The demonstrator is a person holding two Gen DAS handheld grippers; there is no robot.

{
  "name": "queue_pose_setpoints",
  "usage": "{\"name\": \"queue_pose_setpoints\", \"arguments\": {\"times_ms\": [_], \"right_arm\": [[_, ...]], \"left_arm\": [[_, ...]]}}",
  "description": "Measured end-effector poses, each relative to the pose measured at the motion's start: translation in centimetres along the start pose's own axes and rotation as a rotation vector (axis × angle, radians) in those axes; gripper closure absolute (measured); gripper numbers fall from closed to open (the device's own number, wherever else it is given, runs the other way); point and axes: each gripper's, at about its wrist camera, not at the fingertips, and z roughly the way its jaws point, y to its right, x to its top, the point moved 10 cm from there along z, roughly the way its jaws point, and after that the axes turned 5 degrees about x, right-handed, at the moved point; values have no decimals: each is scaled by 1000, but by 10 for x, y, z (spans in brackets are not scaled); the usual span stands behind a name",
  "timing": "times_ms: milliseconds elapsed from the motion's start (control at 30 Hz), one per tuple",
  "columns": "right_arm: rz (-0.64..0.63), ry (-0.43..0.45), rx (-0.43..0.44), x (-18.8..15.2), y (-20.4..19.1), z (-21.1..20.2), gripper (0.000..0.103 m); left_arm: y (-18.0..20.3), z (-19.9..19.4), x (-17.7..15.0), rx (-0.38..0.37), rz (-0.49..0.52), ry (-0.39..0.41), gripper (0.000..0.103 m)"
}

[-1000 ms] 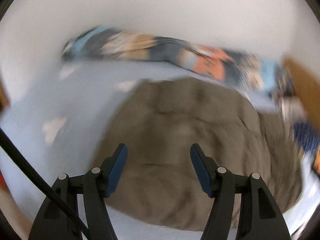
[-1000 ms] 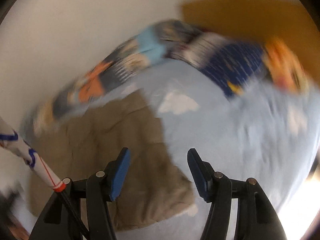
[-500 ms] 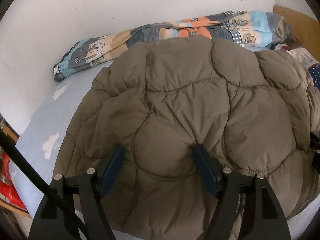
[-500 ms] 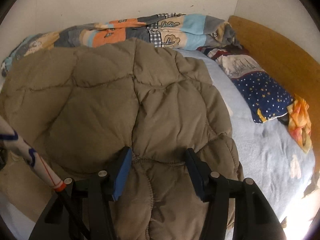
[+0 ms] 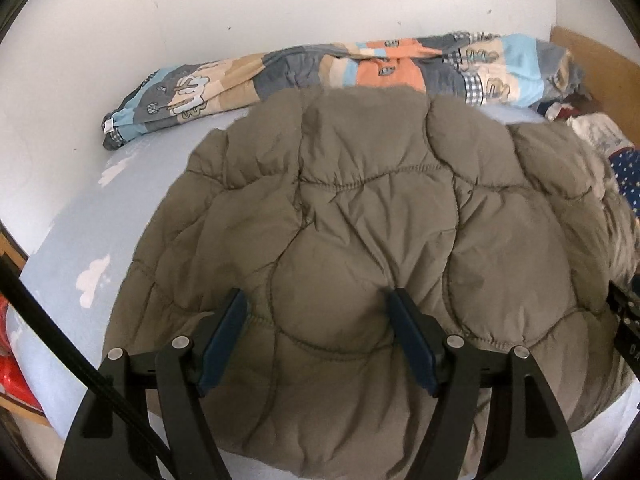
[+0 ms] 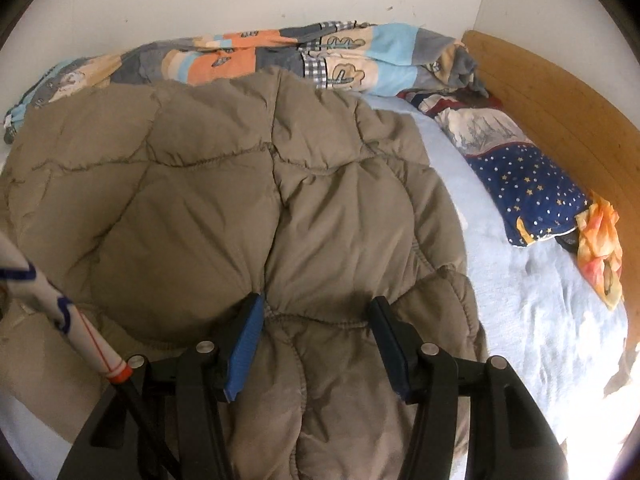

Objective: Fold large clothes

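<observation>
A puffy olive-brown quilted jacket (image 5: 380,200) lies spread on the bed and fills most of both views (image 6: 200,200). My left gripper (image 5: 320,320) is pushed down into its near part. The blue pads stand wide apart with one quilted puff bulging between them, and I see no clear squeeze. My right gripper (image 6: 316,312) sits near the jacket's right edge. Its pads have pinched a ridge of fabric at a seam, and creases run in to both pads.
The bed has a light blue sheet (image 6: 540,320). A patchwork duvet (image 5: 320,72) is rolled along the white wall behind the jacket. A starry blue pillow (image 6: 528,196) and an orange cloth (image 6: 600,248) lie by the wooden headboard (image 6: 560,92). Something red (image 5: 12,360) sits beyond the bed's left edge.
Both grippers have come down from above the bed onto the jacket, and the right one has swung left onto it. The jacket now fills both views. Half a second ago both were in this place.
</observation>
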Motion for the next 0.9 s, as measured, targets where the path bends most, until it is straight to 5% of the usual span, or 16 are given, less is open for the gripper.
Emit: {"name": "queue_pose_setpoints", "arguments": {"times_ms": [367,600,900], "right_arm": [[-29,94,43,-8,1,-54,43],[22,22,84,-26,10,-44,46],[69,-63,118,-40,14,-18,46]], "left_arm": [[-63,-13,-5,69,-97,13,30],[-93,11,-29,87,-162,-96,30],[-90,22,-34,104,-132,-121,29]]}}
